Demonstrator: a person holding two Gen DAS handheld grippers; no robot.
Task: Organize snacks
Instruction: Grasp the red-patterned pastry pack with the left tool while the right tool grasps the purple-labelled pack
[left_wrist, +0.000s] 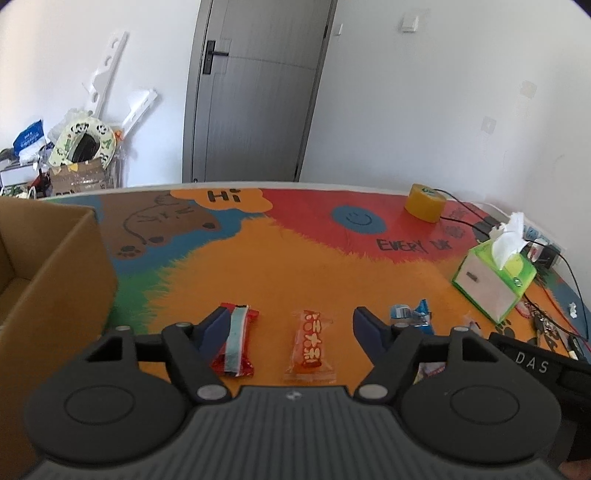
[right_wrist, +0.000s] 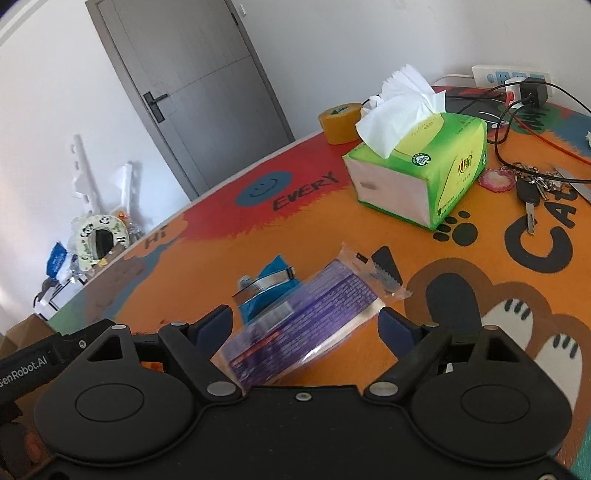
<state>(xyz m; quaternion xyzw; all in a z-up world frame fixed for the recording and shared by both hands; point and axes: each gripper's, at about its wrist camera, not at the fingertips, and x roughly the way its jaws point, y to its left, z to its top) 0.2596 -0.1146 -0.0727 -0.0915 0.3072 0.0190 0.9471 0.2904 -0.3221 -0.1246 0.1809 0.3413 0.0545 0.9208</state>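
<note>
Straddling glossy purple wrapper (right_wrist: 295, 325), right gripper (right_wrist: 306, 325) jaws apart; crinkly orange packet (left_wrist: 312, 341).

I see four snacks flat on the tabletop: red bar (left_wrist: 235, 341), orange bar (left_wrist: 312, 345), blue packet (right_wrist: 266, 291), purple pack (right_wrist: 295, 325).

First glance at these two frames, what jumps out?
The loud cartoon table mat, orange and red, fills both views. In the left wrist view the orange snack packet lies between the open left gripper fingers; in the right, a purple packet lies between the right gripper fingers. The green tissue box stands behind.
</note>
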